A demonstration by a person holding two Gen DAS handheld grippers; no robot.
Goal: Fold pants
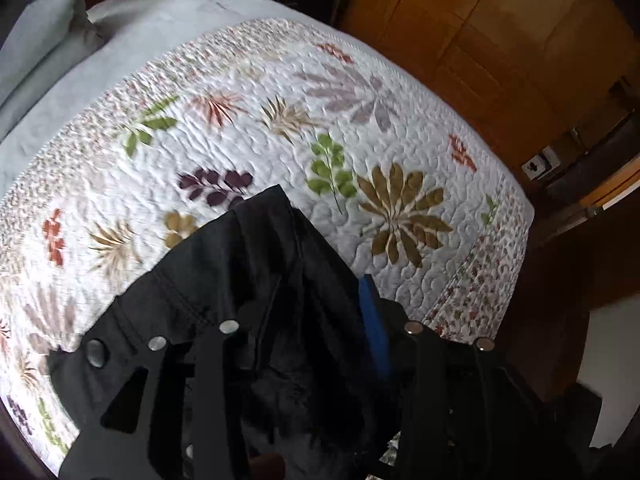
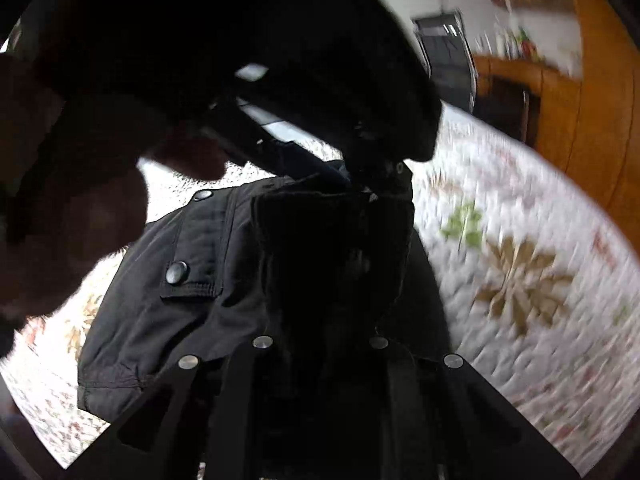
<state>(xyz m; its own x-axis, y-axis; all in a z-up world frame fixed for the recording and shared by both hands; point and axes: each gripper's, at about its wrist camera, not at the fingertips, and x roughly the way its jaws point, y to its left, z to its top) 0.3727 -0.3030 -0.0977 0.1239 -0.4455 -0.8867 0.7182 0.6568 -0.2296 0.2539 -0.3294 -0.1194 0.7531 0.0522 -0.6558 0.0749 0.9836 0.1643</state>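
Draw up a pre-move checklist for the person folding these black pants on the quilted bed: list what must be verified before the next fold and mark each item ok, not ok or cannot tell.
1. Left gripper has cloth: ok; black pants fill the space between its fingers, beside the blue pad.
2. Right gripper has cloth: cannot tell; the fabric hides its fingertips.
3. Pants lie flat: not ok; they are bunched and lifted above the quilt.
4. Landing area free: ok; in the left wrist view the quilt ahead of the pants shows nothing lying on it.
5. Pocket flap smooth: ok; it lies flat with its snap showing.
6. Views are sharp: not ok; the right wrist view is motion-blurred.
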